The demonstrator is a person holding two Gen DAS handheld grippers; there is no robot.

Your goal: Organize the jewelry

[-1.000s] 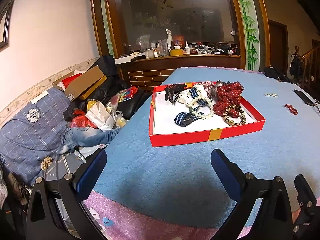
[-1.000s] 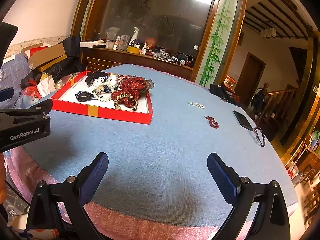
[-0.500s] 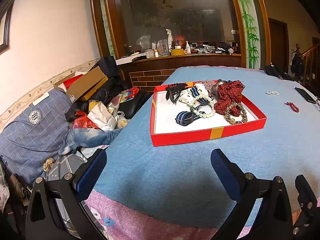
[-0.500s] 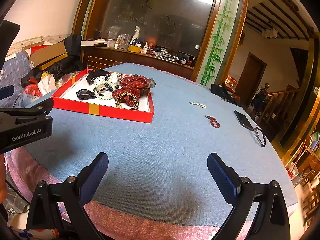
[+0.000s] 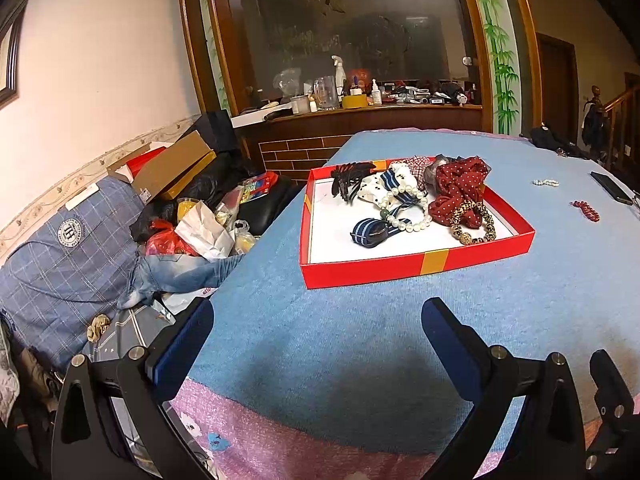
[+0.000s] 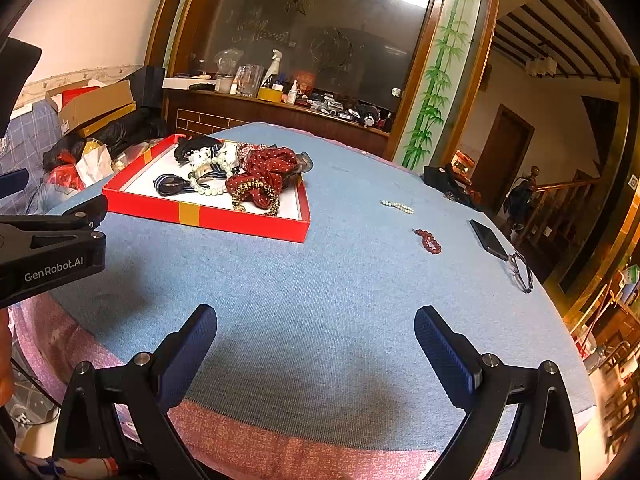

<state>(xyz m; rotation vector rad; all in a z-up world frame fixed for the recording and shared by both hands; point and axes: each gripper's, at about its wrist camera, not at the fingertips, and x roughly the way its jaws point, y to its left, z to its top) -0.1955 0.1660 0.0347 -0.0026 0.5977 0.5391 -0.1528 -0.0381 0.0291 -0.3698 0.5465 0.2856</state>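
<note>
A red tray [image 5: 400, 270] [image 6: 208, 214] sits on the blue table and holds a pearl necklace [image 5: 404, 208], a red dotted scrunchie [image 5: 456, 192], a leopard bracelet [image 5: 476, 228] and dark hair ties. A white pearl bracelet [image 6: 397, 207] [image 5: 545, 182] and a red bead bracelet [image 6: 429, 241] [image 5: 586, 210] lie loose on the cloth right of the tray. My left gripper [image 5: 318, 336] is open and empty near the table's front edge. My right gripper [image 6: 316, 344] is open and empty, well short of the loose bracelets.
A black phone [image 6: 489, 239] and glasses [image 6: 522, 270] lie at the table's right edge. A dark pouch [image 6: 448, 182] sits at the far right. Clutter, boxes and clothes [image 5: 180, 216] pile up left of the table. A counter with bottles [image 5: 352, 100] stands behind.
Both views have crept slightly forward and leftward toward the tray. Nothing on the table has moved and both grippers have stayed open.
</note>
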